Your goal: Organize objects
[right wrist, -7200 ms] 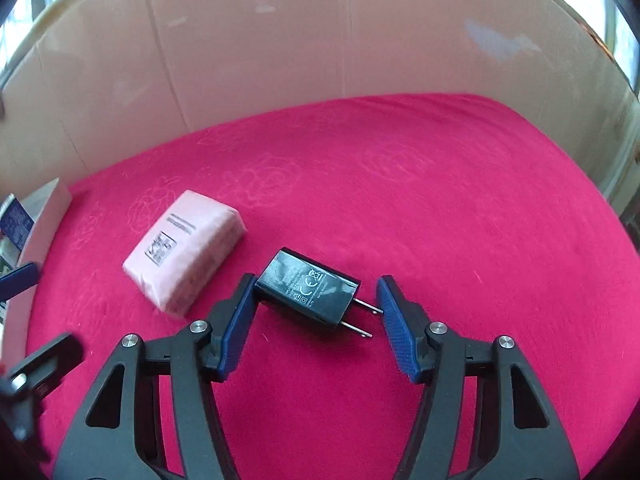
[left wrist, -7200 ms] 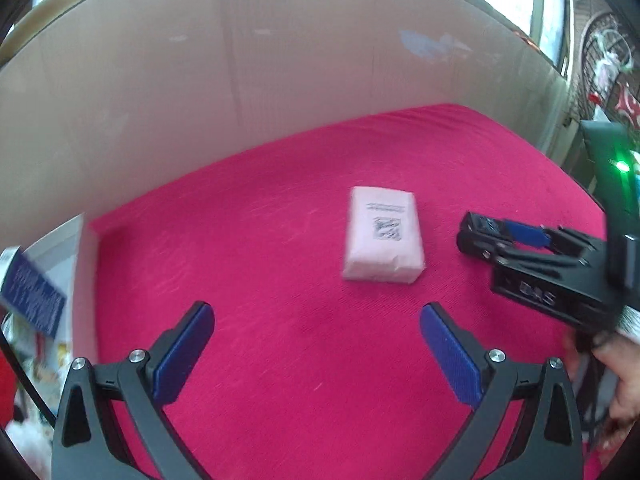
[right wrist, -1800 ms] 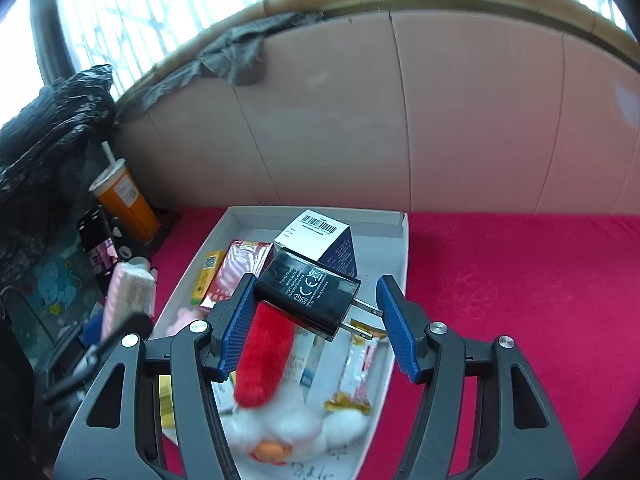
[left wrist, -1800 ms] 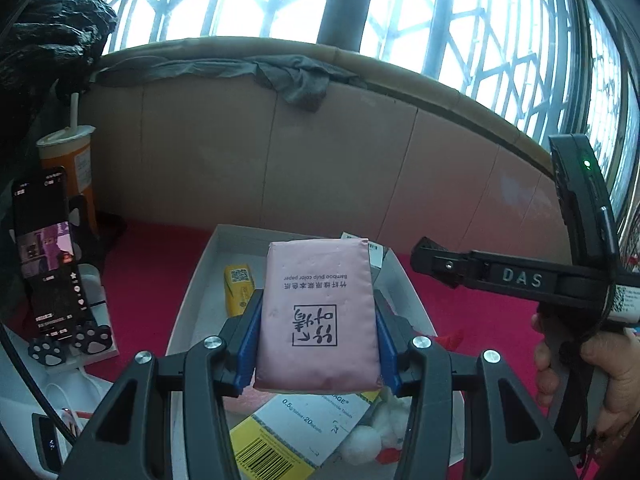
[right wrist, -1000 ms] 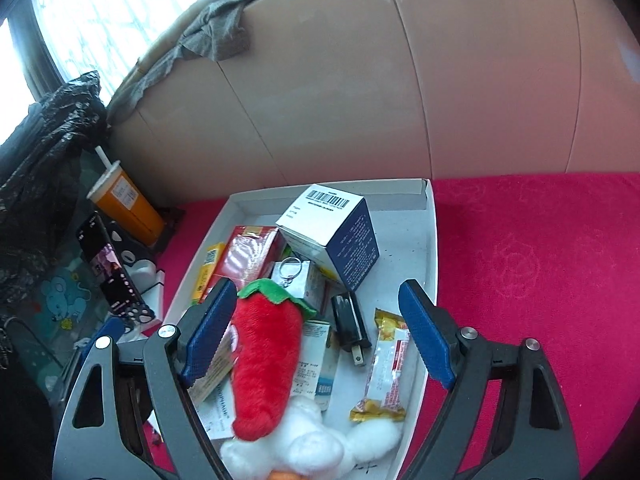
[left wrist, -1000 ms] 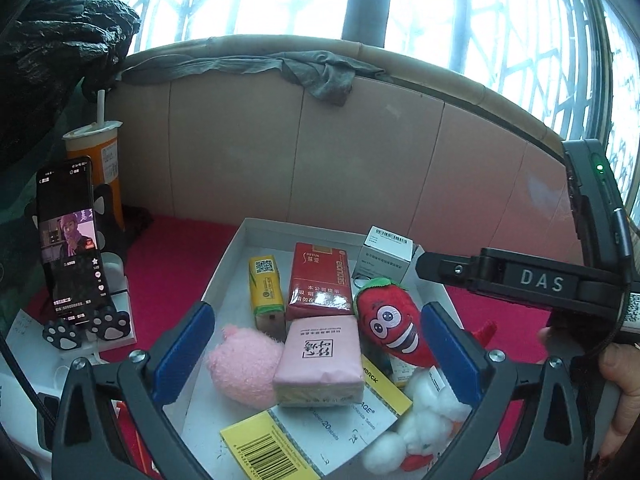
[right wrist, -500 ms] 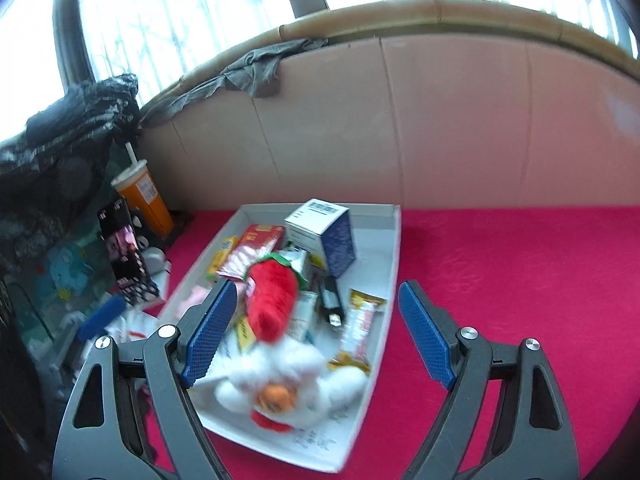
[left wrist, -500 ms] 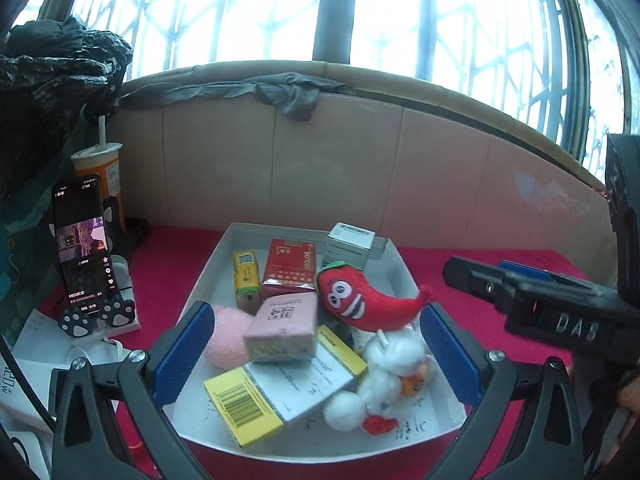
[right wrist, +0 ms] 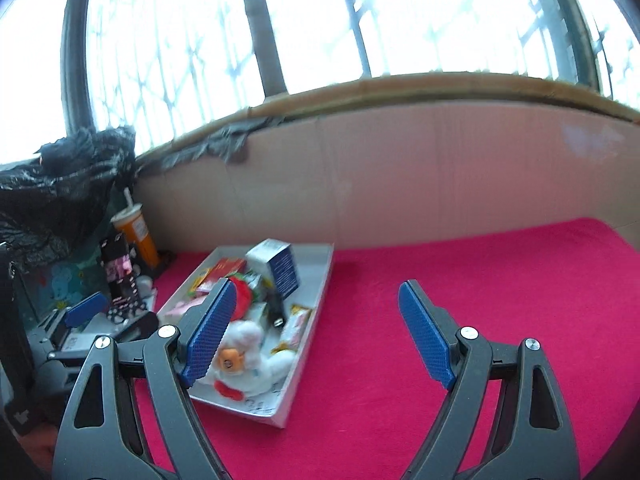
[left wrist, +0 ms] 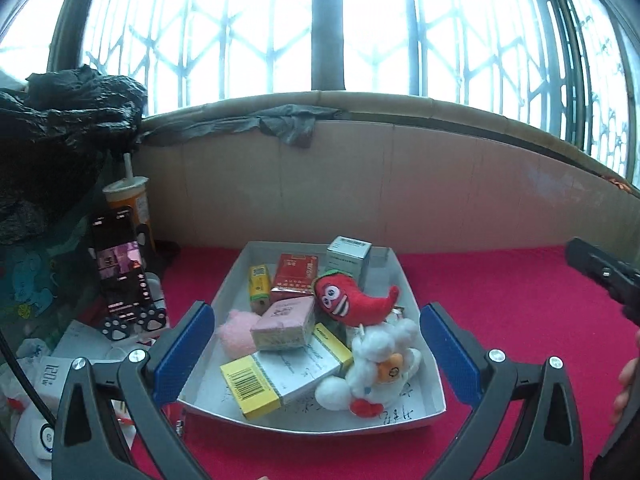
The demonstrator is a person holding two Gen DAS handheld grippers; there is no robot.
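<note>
A white tray [left wrist: 404,276] sits on the red cloth, full of small items. The pink tissue pack [left wrist: 285,322] lies in its middle beside a red chili plush [left wrist: 354,300]. The black charger [right wrist: 276,312] lies in the tray next to a blue and white box [right wrist: 280,266]. My left gripper [left wrist: 316,352] is open and empty, held back from the tray's near side. My right gripper [right wrist: 316,332] is open and empty, above the red cloth to the right of the tray [right wrist: 320,280].
A white plush [left wrist: 380,372], a yellow-ended box [left wrist: 280,376], a red packet [left wrist: 294,272] and a pink pompom [left wrist: 236,330] fill the tray. A phone on a stand [left wrist: 120,264] and an orange cup [left wrist: 128,200] stand left. A cardboard wall [left wrist: 400,184] runs behind.
Both grippers have pulled back and up from the tray, which looks smaller now. The right gripper has swung to the right over the red cloth. Both stay open and empty.
</note>
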